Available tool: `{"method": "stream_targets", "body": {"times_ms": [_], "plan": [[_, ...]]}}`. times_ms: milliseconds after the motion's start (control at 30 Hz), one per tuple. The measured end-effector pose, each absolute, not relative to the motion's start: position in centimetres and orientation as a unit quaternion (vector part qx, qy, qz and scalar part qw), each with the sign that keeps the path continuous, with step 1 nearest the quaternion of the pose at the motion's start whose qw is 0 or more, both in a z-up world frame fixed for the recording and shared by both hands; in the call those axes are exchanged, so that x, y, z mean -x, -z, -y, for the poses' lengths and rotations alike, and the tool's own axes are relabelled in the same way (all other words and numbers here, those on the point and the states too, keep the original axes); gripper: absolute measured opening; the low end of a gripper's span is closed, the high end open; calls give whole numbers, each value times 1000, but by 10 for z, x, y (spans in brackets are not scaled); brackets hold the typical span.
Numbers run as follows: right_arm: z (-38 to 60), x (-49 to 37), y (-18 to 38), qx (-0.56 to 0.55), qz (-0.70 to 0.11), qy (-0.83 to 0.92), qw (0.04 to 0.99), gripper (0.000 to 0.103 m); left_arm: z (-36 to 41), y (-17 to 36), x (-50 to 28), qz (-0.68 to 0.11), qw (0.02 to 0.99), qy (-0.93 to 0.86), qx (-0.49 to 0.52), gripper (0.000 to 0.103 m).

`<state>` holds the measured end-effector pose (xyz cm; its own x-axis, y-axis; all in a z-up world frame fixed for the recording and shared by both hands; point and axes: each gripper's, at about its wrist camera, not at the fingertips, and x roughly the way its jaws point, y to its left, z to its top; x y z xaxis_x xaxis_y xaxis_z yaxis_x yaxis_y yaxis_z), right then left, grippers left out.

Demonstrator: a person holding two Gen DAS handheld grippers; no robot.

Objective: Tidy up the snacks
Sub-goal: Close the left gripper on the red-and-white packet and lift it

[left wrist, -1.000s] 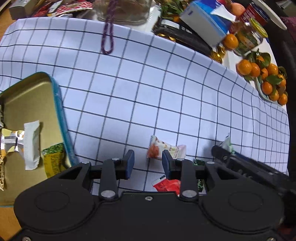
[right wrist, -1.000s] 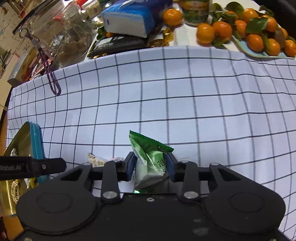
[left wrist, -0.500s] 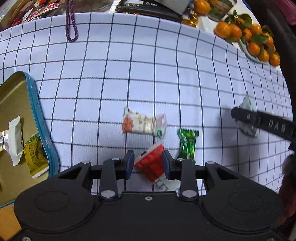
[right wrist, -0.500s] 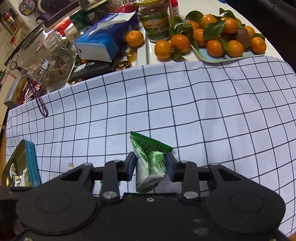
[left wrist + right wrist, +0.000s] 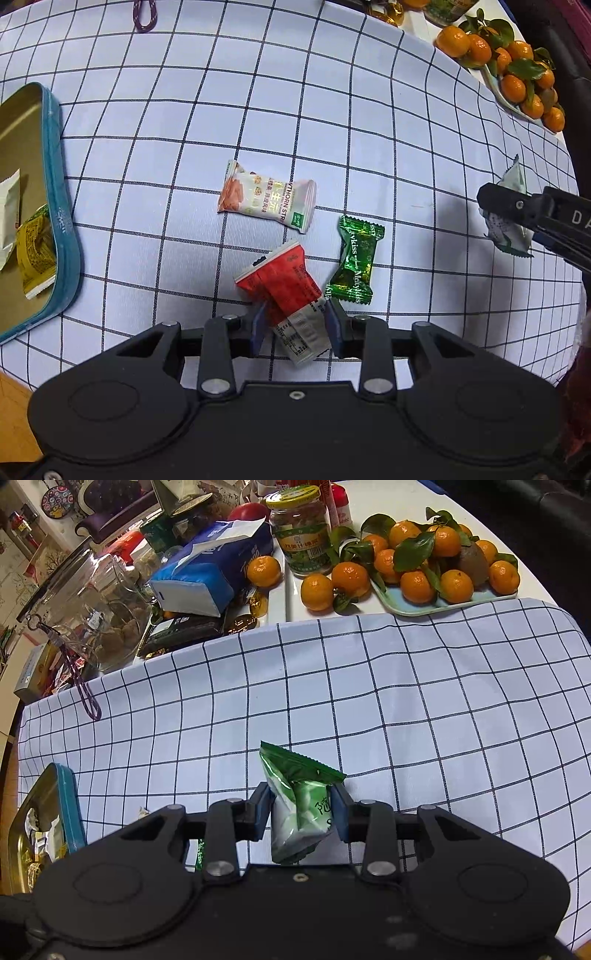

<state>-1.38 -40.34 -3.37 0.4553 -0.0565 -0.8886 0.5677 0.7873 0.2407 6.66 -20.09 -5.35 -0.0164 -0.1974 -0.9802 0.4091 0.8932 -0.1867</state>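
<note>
Over the red packet (image 5: 282,286), left gripper (image 5: 294,325) has just been opening, straddling it; right gripper (image 5: 301,810) grips green pack (image 5: 299,805). Next: close, carry to tin (image 5: 61,206).

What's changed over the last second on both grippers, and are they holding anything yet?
The left gripper has come over the red snack packet and down around it; its jaws have just been opening and do not yet clamp it. The right gripper has lifted, still shut on the green-and-white packet. The hawthorn packet, green candy and tin lie unmoved.
</note>
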Motion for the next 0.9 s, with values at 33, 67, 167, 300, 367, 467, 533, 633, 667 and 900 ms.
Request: {"method": "stream_targets", "body": {"times_ms": [33, 67, 167, 300, 367, 467, 533, 633, 667, 900], "plan": [[404, 14, 34, -263, -485, 192, 811, 37, 200, 54, -67, -680, 697, 213, -77, 45], [403, 14, 34, -263, -486, 191, 811, 37, 200, 54, -67, -682, 698, 206, -74, 45], [401, 14, 34, -261, -488, 189, 811, 37, 196, 58, -68, -695, 688, 198, -61, 45], [401, 13, 35, -260, -488, 189, 811, 37, 191, 61, -70, -704, 683, 194, -40, 49], [400, 12, 35, -260, -489, 189, 811, 37, 190, 59, -71, -700, 687, 192, -37, 49], [400, 12, 36, -260, -491, 187, 810, 37, 195, 61, -72, -700, 688, 190, -33, 52], [401, 11, 37, -260, -493, 186, 809, 37, 199, 61, -72, -698, 690, 191, -35, 52], [402, 12, 37, -260, -494, 185, 809, 37, 209, 61, -71, -685, 702, 190, -50, 52], [402, 12, 38, -260, -494, 185, 809, 37, 211, 62, -70, -683, 703, 191, -54, 52], [404, 15, 43, -259, -504, 184, 803, 37, 223, 66, -67, -673, 708, 197, -83, 49]]}}
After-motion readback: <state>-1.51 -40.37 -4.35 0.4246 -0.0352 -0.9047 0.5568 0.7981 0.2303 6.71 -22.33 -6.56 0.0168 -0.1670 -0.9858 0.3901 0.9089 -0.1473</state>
